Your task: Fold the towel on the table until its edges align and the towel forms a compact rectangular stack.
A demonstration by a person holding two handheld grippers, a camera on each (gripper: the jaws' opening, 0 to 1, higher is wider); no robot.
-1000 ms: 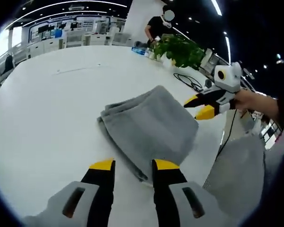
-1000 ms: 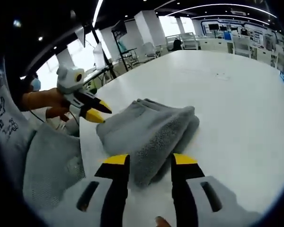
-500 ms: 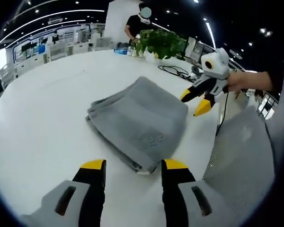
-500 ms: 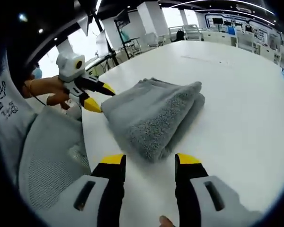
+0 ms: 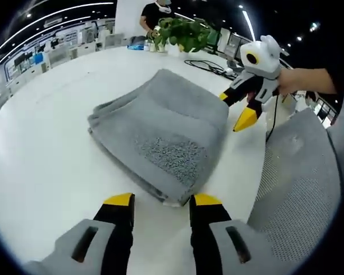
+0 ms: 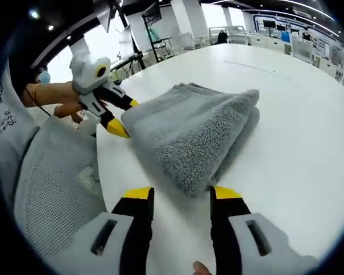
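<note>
A grey towel (image 5: pixel 160 129), folded into a thick rectangular stack, lies on the white table (image 5: pixel 40 143). My left gripper (image 5: pixel 162 200) is open, and the towel's near corner lies just ahead of the gap between its yellow tips. My right gripper (image 5: pixel 236 109) comes in from the right, held by a hand, open, with its upper tip at the towel's far side edge. In the right gripper view the same towel (image 6: pixel 195 129) has its near corner at my open right gripper (image 6: pixel 182 193). The left gripper (image 6: pixel 123 116) stands open at the towel's left edge.
A potted plant (image 5: pixel 183 31) and a standing person (image 5: pixel 155 11) are at the table's far end, with black cables (image 5: pixel 209 66) nearby. A grey mesh chair (image 5: pixel 298 172) (image 6: pixel 57 177) stands close by the table's near edge.
Both views have drawn nearer to the towel, which now looms larger. The towel's corners now sit closer to each gripper's tips. Both grippers stay open and the towel keeps its folded shape.
</note>
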